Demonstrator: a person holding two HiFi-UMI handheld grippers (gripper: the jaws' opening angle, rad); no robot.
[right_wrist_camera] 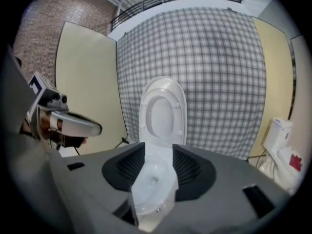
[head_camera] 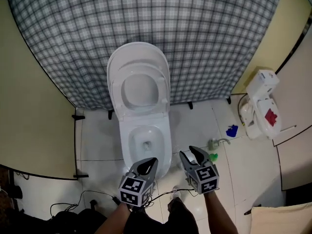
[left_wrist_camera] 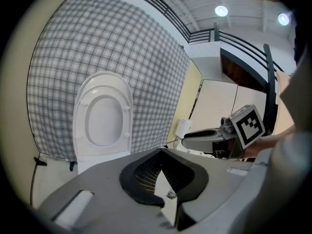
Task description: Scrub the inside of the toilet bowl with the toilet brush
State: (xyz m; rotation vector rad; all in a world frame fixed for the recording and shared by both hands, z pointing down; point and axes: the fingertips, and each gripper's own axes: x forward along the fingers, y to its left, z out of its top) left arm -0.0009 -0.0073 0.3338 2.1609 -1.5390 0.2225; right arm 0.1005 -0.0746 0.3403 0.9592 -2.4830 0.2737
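A white toilet (head_camera: 165,141) stands in the middle of the head view, lid and seat (head_camera: 139,62) raised against a plaid curtain. My left gripper (head_camera: 150,164) hovers over the bowl's near edge, jaws together with nothing in them; in its own view (left_wrist_camera: 161,152) only a thin wedge of floor shows between the pads. To its right my right gripper (head_camera: 191,154) stands open and empty. Through its gap (right_wrist_camera: 158,147) I see the bowl (right_wrist_camera: 148,179) and the raised lid (right_wrist_camera: 163,111). No toilet brush shows clearly in any view.
A white plastic unit with a red label (head_camera: 263,108) stands on the tiles at the right, with a blue item (head_camera: 232,130) and a small green-and-grey item (head_camera: 214,152) nearer the toilet. Yellow panels flank the plaid curtain (head_camera: 146,13). Cables (head_camera: 87,199) lie at lower left.
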